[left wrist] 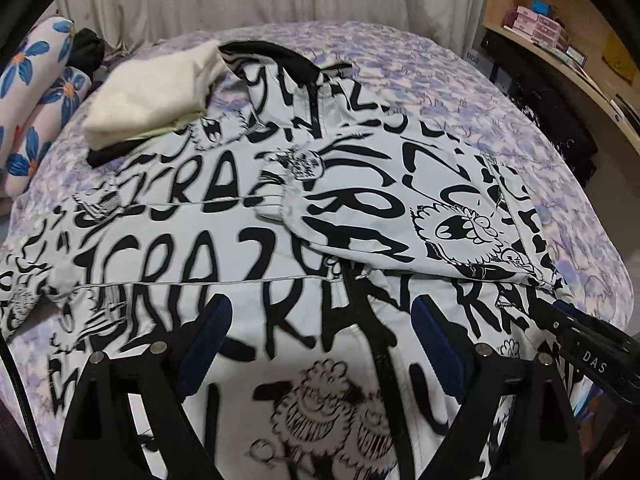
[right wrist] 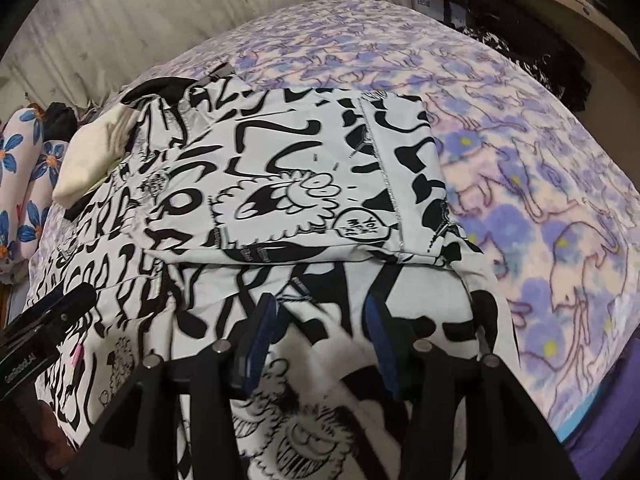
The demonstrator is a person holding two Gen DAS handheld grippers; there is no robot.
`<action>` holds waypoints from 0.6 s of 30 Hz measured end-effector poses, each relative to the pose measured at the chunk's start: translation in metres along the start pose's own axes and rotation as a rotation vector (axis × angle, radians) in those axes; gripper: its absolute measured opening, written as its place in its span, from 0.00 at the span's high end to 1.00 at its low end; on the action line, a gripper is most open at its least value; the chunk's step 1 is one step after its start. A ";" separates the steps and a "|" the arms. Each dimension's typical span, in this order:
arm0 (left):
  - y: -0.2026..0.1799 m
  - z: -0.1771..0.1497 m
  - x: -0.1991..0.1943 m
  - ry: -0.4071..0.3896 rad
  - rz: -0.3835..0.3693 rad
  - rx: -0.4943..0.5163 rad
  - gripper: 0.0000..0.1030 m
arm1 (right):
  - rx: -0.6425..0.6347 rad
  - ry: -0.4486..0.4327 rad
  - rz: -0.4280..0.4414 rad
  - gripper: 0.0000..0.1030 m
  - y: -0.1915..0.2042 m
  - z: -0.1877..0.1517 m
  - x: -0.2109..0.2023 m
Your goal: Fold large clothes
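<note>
A large white shirt with black cartoon lettering (left wrist: 224, 248) lies spread on the bed, its black collar (left wrist: 276, 60) at the far end. One sleeve (left wrist: 420, 208) is folded over the body; it also shows in the right wrist view (right wrist: 288, 184). My left gripper (left wrist: 320, 320) is open, its blue pads (left wrist: 208, 340) wide apart just above the shirt's near part. My right gripper (right wrist: 320, 320) is open above the shirt's near right part, and its body shows at the right edge of the left wrist view (left wrist: 588, 344). My left gripper's body shows in the right wrist view (right wrist: 40, 320).
A folded cream garment (left wrist: 152, 92) on darker clothes sits at the shirt's far left. Flowered pillows (left wrist: 36, 92) lie at the left. The purple-patterned blanket (right wrist: 540, 184) covers the bed. A wooden shelf with boxes (left wrist: 560, 28) stands at the right, a curtain behind.
</note>
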State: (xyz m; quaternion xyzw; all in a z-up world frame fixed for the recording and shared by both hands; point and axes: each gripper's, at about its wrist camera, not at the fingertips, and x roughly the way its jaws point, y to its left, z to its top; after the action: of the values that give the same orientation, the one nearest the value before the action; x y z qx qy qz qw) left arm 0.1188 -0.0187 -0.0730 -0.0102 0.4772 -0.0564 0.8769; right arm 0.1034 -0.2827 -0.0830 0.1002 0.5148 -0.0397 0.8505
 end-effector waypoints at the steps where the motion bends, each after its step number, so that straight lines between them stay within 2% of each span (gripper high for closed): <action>1: 0.003 -0.001 -0.004 -0.007 -0.001 -0.001 0.13 | -0.005 -0.003 0.003 0.53 0.003 -0.001 -0.003; 8: 0.036 -0.017 -0.044 -0.069 0.011 -0.041 0.13 | -0.066 -0.035 0.024 0.52 0.036 -0.007 -0.024; 12: 0.060 -0.027 -0.063 -0.100 0.030 -0.085 0.13 | -0.101 -0.051 0.025 0.48 0.056 -0.012 -0.033; 18: 0.099 -0.042 -0.077 -0.111 0.026 -0.132 0.13 | -0.144 -0.077 0.069 0.44 0.090 -0.022 -0.046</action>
State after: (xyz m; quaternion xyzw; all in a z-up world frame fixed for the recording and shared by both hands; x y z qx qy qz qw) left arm 0.0510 0.0891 -0.0386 -0.0649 0.4305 -0.0129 0.9002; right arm 0.0780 -0.1918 -0.0402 0.0547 0.4796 0.0227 0.8755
